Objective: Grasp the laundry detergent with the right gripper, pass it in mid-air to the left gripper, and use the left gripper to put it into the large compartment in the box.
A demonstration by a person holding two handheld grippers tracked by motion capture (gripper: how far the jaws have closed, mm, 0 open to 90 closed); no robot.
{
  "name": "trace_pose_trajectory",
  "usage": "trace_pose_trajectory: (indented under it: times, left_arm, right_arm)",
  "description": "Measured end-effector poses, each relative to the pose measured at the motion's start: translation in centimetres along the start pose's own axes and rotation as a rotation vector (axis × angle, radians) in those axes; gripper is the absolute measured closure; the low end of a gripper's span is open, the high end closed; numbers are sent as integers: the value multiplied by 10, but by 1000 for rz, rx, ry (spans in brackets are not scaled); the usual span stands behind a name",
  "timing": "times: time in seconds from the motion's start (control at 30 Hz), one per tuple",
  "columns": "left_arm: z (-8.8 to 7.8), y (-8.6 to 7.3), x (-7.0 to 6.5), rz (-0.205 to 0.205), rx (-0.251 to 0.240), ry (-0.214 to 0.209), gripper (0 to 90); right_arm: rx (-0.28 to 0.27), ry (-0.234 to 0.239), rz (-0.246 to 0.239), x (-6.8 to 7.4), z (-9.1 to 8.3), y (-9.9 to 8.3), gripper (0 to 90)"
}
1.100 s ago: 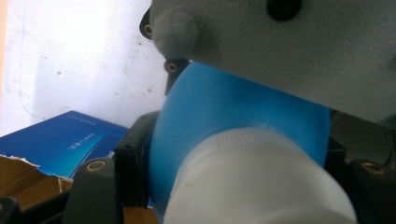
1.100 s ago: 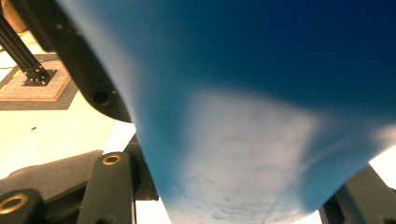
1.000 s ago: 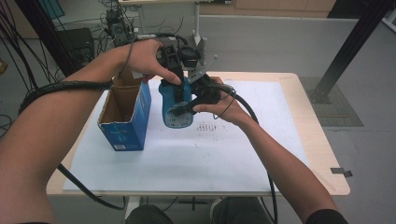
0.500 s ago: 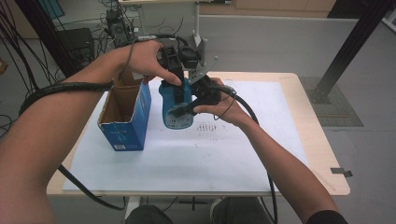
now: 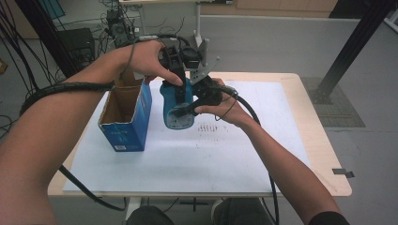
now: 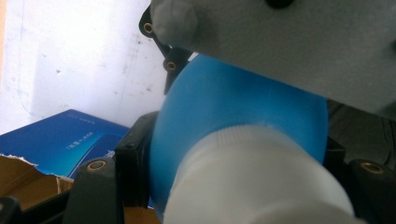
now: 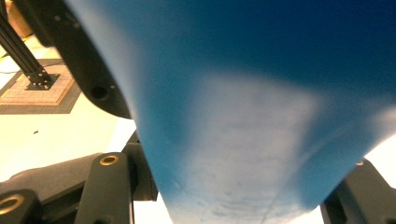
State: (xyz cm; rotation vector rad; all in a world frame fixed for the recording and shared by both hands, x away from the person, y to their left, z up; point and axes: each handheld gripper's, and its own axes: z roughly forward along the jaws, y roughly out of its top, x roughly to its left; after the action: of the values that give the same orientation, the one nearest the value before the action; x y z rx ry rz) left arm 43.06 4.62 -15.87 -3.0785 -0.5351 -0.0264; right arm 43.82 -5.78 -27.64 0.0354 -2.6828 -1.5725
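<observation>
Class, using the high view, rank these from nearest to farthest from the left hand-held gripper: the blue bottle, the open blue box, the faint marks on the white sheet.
1. Blue bottle: clamped in the left hand-held gripper itself, at its upper end.
2. Open blue box: just to the left in the picture, standing on the table.
3. Faint marks: on the white sheet, lower right of the bottle.

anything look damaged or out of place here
The open blue box on the table's white sheet has a ragged, torn cardboard edge at its top. The blue bottle is not standing: both grippers, left and right, clamp it above the table. Nothing looks spilled.
</observation>
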Motion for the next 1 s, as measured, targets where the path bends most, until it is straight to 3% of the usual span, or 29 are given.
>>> trace_pose_trajectory:
  times: [0.63,0.73,0.8,0.93,1.0]
  left_arm:
    - [2,2,0,-1,0,5,351]
    - [4,2,0,-7,11,1,352]
    - [4,1,0,-8,12,3,352]
    - [4,-2,2,-18,10,8,353]
    - [2,-3,4,-34,9,7,353]
  right_arm:
    - [5,-10,7,1,-1,-1,399]
    - [2,-21,16,1,-2,-2,329]
    - [8,-12,51,0,-3,-4,220]
    - [73,-21,112,-2,-2,-13,96]
    - [110,-52,126,-2,-3,-18,37]
